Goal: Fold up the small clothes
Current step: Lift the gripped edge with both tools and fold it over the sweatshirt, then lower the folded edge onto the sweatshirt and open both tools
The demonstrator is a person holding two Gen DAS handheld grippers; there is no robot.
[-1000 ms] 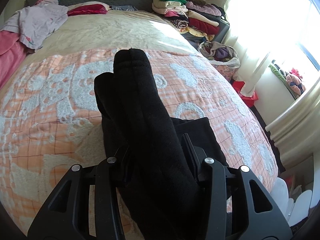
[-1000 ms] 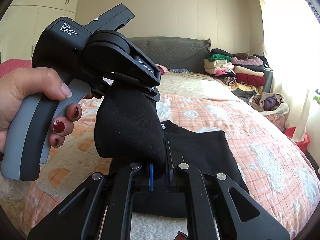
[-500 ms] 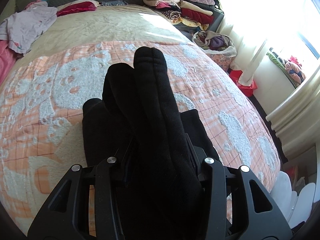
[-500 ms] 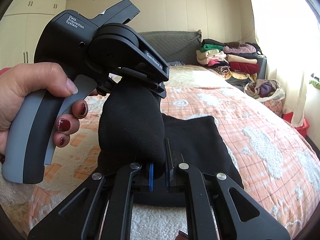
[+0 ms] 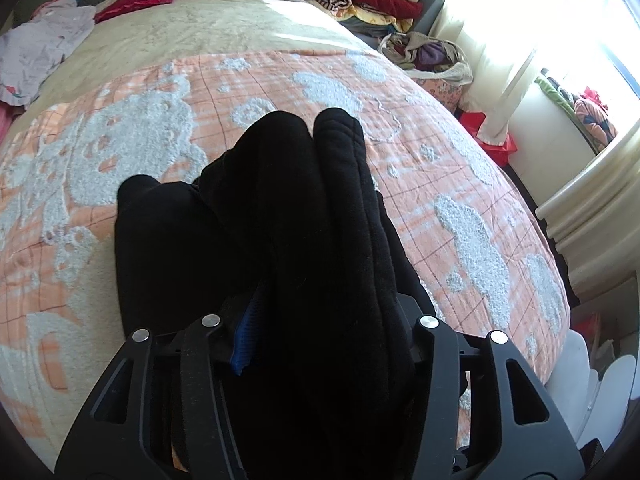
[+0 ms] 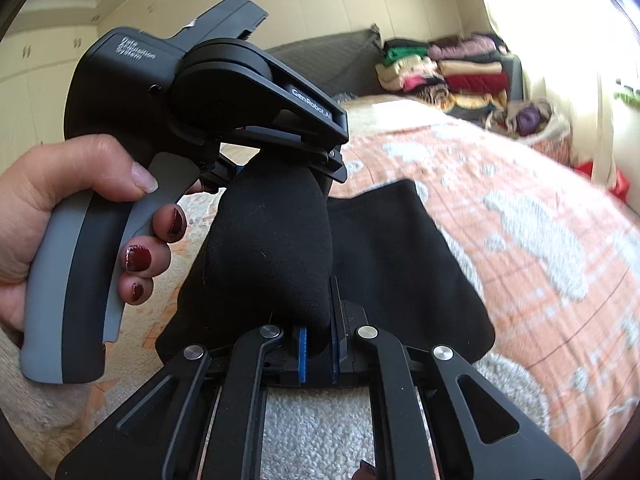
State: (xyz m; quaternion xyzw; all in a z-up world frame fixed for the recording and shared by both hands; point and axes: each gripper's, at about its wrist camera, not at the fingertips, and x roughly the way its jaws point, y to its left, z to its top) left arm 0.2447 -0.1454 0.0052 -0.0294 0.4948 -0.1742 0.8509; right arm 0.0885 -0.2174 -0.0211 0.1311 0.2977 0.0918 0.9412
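The black garment (image 6: 384, 264) lies partly on the peach bedspread (image 6: 540, 216), its folded edge lifted. The right gripper (image 6: 318, 344) is clamped on it; the left gripper (image 5: 320, 320) has the fabric between its jaws, which are opening. A basket (image 5: 440, 76) beside the bed holds clothes.

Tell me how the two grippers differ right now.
The right gripper is shut on a thin fold of the black garment; the left gripper has a thick bunch between its jaws, which are opening. The right gripper sits low at the near edge; the left gripper is above the garment. Both have the same garment.
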